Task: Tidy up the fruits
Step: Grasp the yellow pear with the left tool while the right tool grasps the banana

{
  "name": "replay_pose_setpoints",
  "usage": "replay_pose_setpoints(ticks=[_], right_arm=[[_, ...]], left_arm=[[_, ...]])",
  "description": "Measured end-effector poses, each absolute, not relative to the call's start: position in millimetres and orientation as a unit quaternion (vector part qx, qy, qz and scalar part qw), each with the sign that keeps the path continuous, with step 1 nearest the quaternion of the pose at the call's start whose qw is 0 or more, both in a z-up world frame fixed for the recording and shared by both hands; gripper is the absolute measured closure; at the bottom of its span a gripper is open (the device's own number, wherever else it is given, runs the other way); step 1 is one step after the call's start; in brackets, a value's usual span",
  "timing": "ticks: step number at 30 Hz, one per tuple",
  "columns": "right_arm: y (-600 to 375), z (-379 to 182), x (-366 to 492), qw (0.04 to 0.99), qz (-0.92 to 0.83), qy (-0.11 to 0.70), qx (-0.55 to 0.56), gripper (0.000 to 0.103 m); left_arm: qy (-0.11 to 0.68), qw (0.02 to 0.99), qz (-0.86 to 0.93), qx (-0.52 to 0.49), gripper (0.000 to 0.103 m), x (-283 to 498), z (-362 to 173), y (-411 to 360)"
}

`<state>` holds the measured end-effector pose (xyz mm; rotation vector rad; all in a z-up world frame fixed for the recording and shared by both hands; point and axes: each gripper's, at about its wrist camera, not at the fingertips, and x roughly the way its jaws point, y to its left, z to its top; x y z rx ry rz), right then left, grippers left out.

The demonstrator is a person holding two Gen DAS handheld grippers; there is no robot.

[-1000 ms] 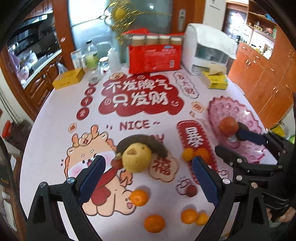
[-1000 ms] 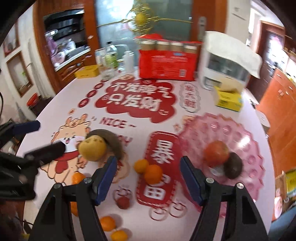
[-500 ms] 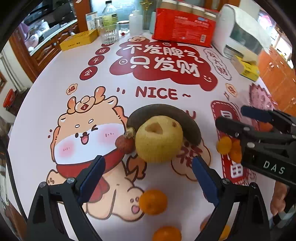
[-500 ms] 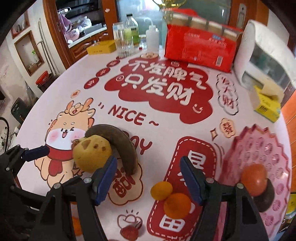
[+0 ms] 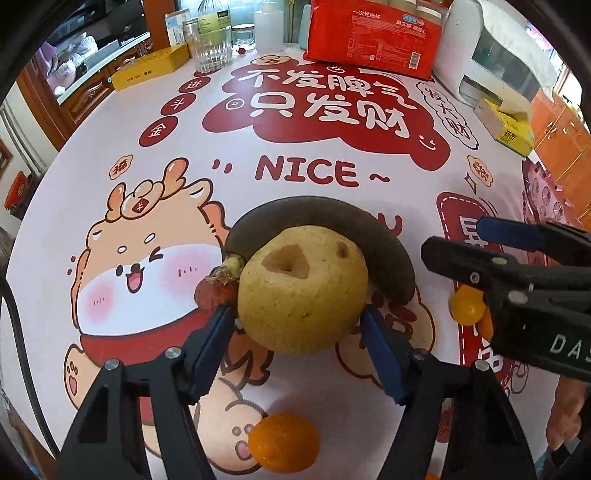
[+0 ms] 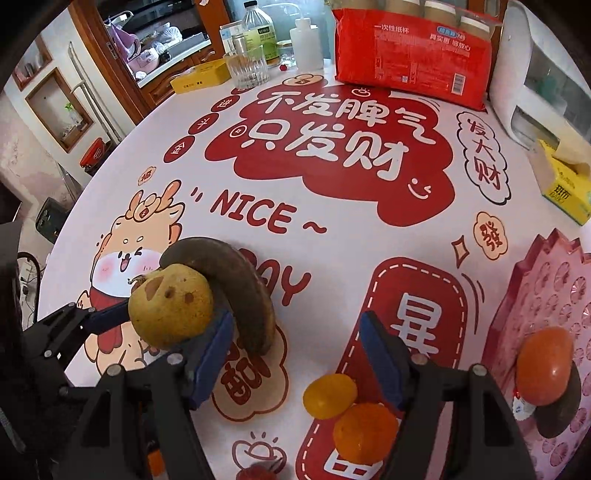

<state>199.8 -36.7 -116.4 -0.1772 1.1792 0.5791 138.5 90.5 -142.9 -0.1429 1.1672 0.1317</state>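
The left gripper [image 5: 299,317] had its jaws closing round the yellow pear [image 5: 301,288], pads at the pear's sides, w/ a small orange [image 5: 283,447] on the table's near edge below it. The right gripper [image 6: 295,350] stood open over two oranges [image 6: 347,410], nothing between its jaws, just beside the pink tray [image 6: 546,280] holding a red-orange fruit [image 6: 543,365] at the right edge. Behind the pear lay a dark banana [image 5: 321,225], touching it; further back the tablecloth [image 5: 110,155] ran to a red pkg [image 5: 373,35] at the far edge.
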Motion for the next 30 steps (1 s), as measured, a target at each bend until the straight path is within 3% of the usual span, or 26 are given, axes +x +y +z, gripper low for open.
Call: replay_pose_setpoints(ticks=[10, 27, 30], right_arm=[[-30.4, -124.8, 205.5, 0.781, 0.275, 0.555, -0.080, 0.032], [22.7, -143.1, 208.5, 0.770, 0.298, 0.551, -0.116, 0.033], [34.7, -149.1, 210.2, 0.770, 0.298, 0.549, -0.127, 0.037]], left_arm=[[0.547, 0.834, 0.047, -0.056, 0.038, 145.2, -142.7, 91.3], [0.554, 0.822, 0.050, -0.122, 0.039, 99.8, -140.8, 138.9], [0.552, 0.822, 0.057, -0.129, 0.039, 96.9, -139.9, 146.3]])
